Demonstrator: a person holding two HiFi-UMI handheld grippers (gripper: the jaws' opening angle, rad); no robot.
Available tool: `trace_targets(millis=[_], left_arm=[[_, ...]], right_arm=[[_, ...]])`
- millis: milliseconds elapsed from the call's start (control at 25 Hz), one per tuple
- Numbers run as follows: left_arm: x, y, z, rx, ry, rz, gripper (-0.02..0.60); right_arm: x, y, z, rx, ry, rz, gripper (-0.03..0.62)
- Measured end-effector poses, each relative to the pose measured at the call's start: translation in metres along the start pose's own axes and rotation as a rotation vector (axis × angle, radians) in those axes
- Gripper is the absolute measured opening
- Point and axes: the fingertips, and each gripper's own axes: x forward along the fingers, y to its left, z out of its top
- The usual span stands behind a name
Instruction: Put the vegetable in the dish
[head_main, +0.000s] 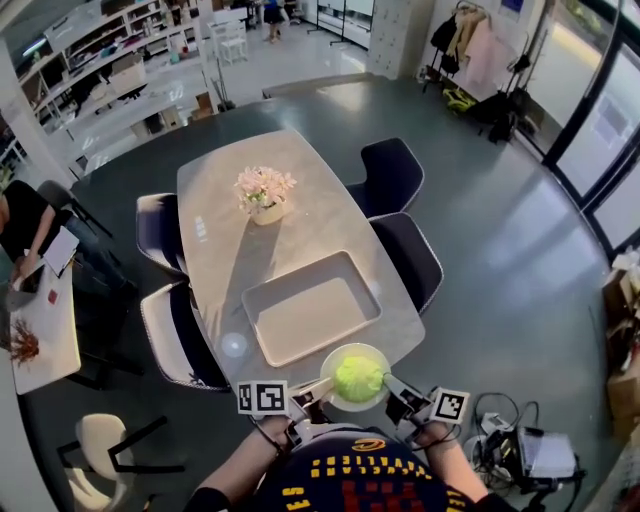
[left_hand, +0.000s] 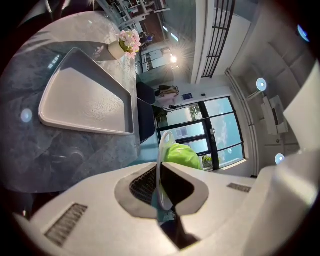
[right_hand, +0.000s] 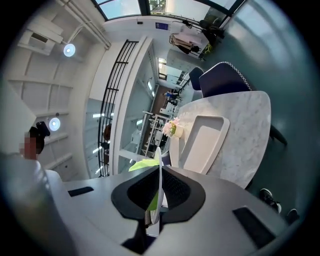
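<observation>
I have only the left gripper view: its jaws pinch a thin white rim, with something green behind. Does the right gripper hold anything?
Observer: Yes, the right gripper is shut on the opposite rim of the same dish.
Operator: Is the green thing inside it?
Observer: Yes, the head view shows a green vegetable lying in its middle.
Operator: Where is the dish now?
Observer: At the near end of the table, next to the white tray.

The tray (head_main: 310, 308) fills the tabletop's (head_main: 215, 250) near end; bare marble runs along its left. A flower pot (head_main: 266, 212) stands beyond, and chairs (head_main: 410, 255) crowd both sides.
</observation>
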Motion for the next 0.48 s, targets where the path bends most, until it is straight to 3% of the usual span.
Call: trace_targets(millis=[480], left_arm=[[-0.023,0.029,0.044,-0.068,-0.148,0.034,0.014]], right_arm=[[0.074,0.0,0.012,-0.037,0.163,0.007,0.015]])
